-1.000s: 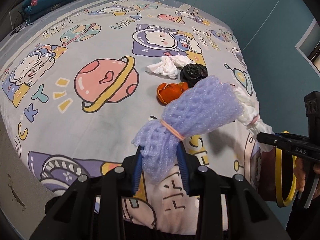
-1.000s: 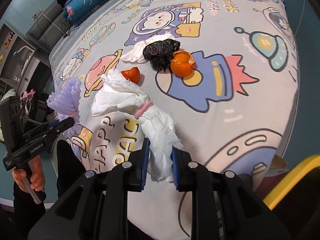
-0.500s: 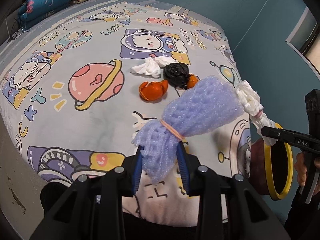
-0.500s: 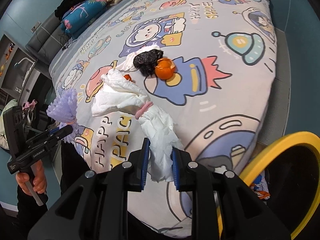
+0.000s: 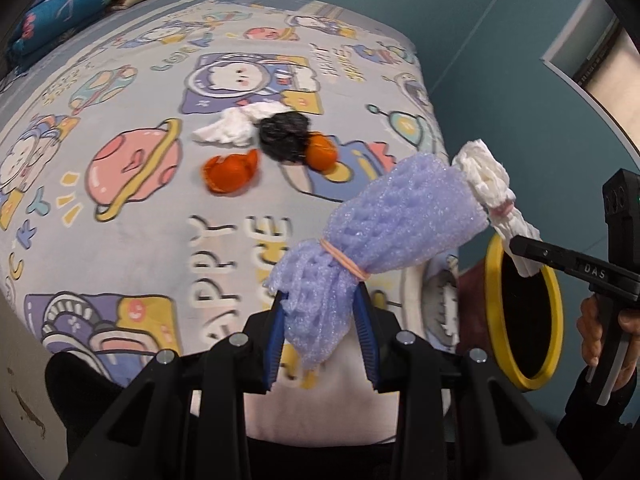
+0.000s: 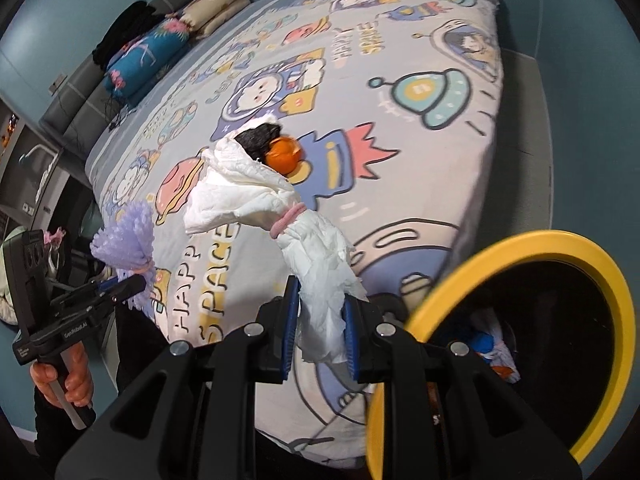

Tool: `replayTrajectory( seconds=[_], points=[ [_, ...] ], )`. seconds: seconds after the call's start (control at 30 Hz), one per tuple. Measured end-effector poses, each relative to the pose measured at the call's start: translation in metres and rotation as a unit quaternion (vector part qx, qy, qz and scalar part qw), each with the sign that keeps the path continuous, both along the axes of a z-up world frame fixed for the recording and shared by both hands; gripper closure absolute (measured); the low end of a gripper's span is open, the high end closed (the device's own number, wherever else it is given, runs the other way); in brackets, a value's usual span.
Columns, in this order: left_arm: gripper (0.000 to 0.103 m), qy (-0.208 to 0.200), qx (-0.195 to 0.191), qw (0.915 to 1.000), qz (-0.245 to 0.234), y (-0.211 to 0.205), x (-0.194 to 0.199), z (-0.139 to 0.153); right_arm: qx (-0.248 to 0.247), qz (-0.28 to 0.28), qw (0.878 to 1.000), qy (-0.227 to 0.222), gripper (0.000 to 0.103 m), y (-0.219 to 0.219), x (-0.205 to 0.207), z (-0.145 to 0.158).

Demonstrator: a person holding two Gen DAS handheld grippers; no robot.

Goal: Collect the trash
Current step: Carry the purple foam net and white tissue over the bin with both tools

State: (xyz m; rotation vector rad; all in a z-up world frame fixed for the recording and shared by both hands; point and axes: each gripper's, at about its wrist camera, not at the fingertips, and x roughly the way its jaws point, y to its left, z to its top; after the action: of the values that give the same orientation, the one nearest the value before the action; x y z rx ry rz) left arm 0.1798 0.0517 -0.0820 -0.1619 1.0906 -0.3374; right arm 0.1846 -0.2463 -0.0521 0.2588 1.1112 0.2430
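Both grippers have drawn back from the bed toward its foot corner since the earlier frames, and the yellow-rimmed black trash bin (image 6: pixel 516 344) now fills the lower right of the right wrist view. Left gripper (image 5: pixel 322 336): blue pads clamped on the lower tail of a lilac foam-net bundle tied with a peach rubber band (image 5: pixel 396 224), held clear above the printed cartoon space bedsheet (image 5: pixel 132 248). Right gripper (image 6: pixel 320 332): jaws nearly closed, pinching the lower end of a crumpled white tissue bundle cinched with a pink band (image 6: pixel 256 196), which stands up and leans left over the sheet (its tip overlaps the items behind it in this view). Bin rim lies just right of the right gripper; some coloured scraps show inside. On the sheet, well apart from both grippers: a loose white tissue wad (image 5: pixel 236 128), a crumpled black plastic bag (image 5: pixel 286 136) touching it, an orange peel cup (image 5: pixel 230 168) lying apart to the left, and an orange fruit piece (image 5: pixel 320 152) against the bag. Folded pillows (image 6: pixel 176 40) lie at the far end of the bed.
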Motion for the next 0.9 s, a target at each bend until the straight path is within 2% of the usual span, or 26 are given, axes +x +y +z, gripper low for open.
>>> replayTrajectory(
  seconds=[0.3, 0.6, 0.9],
  points=[
    [0.072, -0.011, 0.000, 0.9986, -0.051, -0.056, -0.008, 0.018, 0.009, -0.066, 0.998, -0.017, 0.084, -0.062, -0.024, 0.012],
    [0.072, -0.013, -0.002, 0.9949, -0.101, -0.113, -0.011, 0.033, 0.020, -0.138, 0.990, -0.019, 0.083, -0.121, -0.054, 0.013],
    [0.072, -0.003, -0.006, 0.9857, -0.168, -0.183, -0.015, 0.038, 0.038, -0.206, 0.978, -0.018, 0.083, -0.167, -0.087, 0.006]
  ],
)
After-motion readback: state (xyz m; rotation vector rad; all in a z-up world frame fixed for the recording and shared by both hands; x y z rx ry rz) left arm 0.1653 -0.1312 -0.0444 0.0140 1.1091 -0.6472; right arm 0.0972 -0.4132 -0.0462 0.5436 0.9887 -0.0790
